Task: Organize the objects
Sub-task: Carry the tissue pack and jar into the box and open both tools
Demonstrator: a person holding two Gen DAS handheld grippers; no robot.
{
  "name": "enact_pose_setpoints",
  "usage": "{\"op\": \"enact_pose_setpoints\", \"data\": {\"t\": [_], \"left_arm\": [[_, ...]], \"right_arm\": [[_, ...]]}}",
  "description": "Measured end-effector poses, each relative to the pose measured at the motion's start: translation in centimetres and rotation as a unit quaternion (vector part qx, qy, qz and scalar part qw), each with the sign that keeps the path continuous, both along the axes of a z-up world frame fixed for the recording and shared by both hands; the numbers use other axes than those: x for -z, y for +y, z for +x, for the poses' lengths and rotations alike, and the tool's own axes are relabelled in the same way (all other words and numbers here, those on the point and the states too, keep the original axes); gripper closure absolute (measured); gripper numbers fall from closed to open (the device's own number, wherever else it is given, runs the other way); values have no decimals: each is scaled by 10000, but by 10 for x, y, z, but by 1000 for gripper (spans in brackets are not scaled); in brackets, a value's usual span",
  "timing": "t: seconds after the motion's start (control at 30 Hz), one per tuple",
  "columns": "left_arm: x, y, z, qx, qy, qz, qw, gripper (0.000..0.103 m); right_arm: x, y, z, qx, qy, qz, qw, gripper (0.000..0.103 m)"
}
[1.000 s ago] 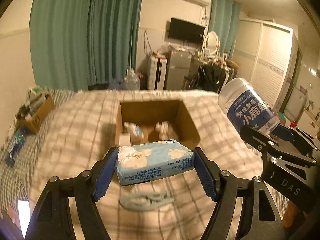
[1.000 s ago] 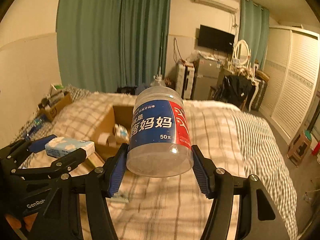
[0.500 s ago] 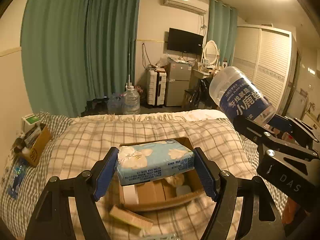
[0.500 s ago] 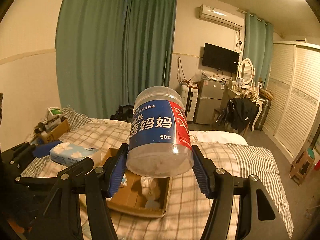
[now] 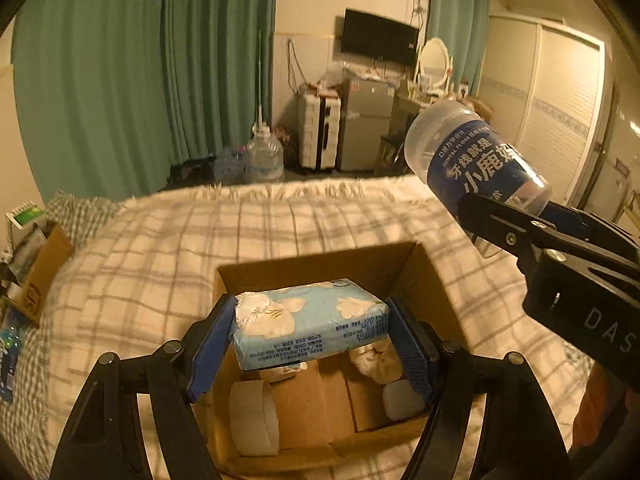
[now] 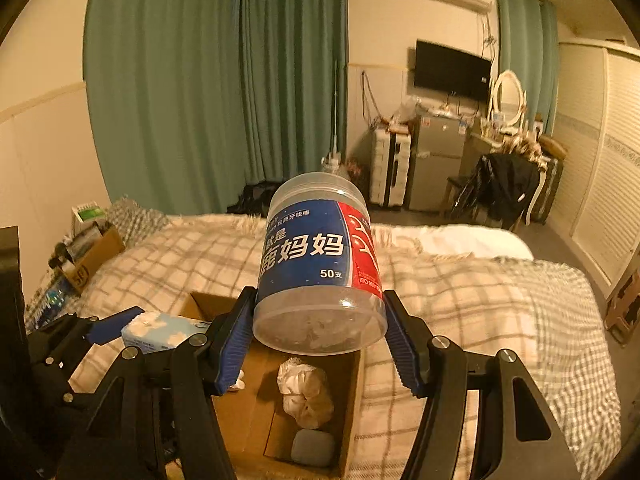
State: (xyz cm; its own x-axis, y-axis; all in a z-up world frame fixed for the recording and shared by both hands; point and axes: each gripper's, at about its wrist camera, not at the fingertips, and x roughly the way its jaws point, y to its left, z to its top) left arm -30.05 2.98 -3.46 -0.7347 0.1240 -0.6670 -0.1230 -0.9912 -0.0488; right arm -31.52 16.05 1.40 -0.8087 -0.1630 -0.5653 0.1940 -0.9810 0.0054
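Observation:
My left gripper [image 5: 311, 334] is shut on a light-blue flowered tissue pack [image 5: 310, 322] and holds it over the open cardboard box [image 5: 320, 266] on the bed. My right gripper [image 6: 320, 332] is shut on a clear plastic jar with a blue and red label [image 6: 318, 264], held above the box's right part [image 6: 352, 380]. The jar also shows in the left wrist view [image 5: 472, 162], to the right of the box. The tissue pack shows at the left in the right wrist view [image 6: 158, 330]. Inside the box lie a tape roll [image 5: 254, 416], a crumpled white wad [image 6: 306, 390] and a grey case [image 6: 312, 446].
The box sits on a bed with a checked blanket [image 5: 152, 248]. A smaller cardboard box with items [image 5: 36, 264] stands at the bed's left edge. Green curtains [image 5: 140, 72], a water jug [image 5: 262, 160], a fridge and a wardrobe [image 5: 560, 112] are beyond the bed.
Both grippers have moved forward and down over the box with their loads. The box now lies right under the tissue pack and the jar.

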Motion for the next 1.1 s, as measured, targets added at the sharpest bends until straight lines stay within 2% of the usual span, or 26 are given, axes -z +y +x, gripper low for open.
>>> {"op": "enact_pose_setpoints", "data": {"t": [0.17, 0.27, 0.47, 0.53, 0.57, 0.6, 0.7, 0.9, 1.1], "left_arm": [[34, 3, -14, -28, -260, -91, 9996, 26], [48, 1, -20, -178, -385, -69, 9991, 26], [65, -2, -24, -289, -620, 158, 9975, 25], [63, -4, -22, -261, -644, 226, 9973, 21], [62, -4, -21, -241, -649, 258, 9973, 18], [59, -5, -17, -229, -635, 282, 9973, 14], [44, -8, -6, -259, -547, 218, 9979, 3], [3, -24, 29, -214, -243, 127, 9994, 0], [-34, -44, 80, -288, 2, -263, 9992, 0]], "right_arm": [[46, 6, -23, -30, -422, -167, 9990, 42], [67, 7, -31, -49, -629, -90, 9980, 42], [77, 5, -33, -164, -709, -246, 9970, 42], [74, 8, -30, -187, -599, -424, 9971, 37], [71, 8, -27, -179, -536, -496, 9972, 23], [68, 9, -25, -166, -488, -541, 9972, 14], [53, 12, -11, -51, -296, -628, 9976, 14], [13, 16, 27, 83, -14, -343, 9994, 10], [-26, 21, 90, 154, 358, 54, 9992, 5]]}}
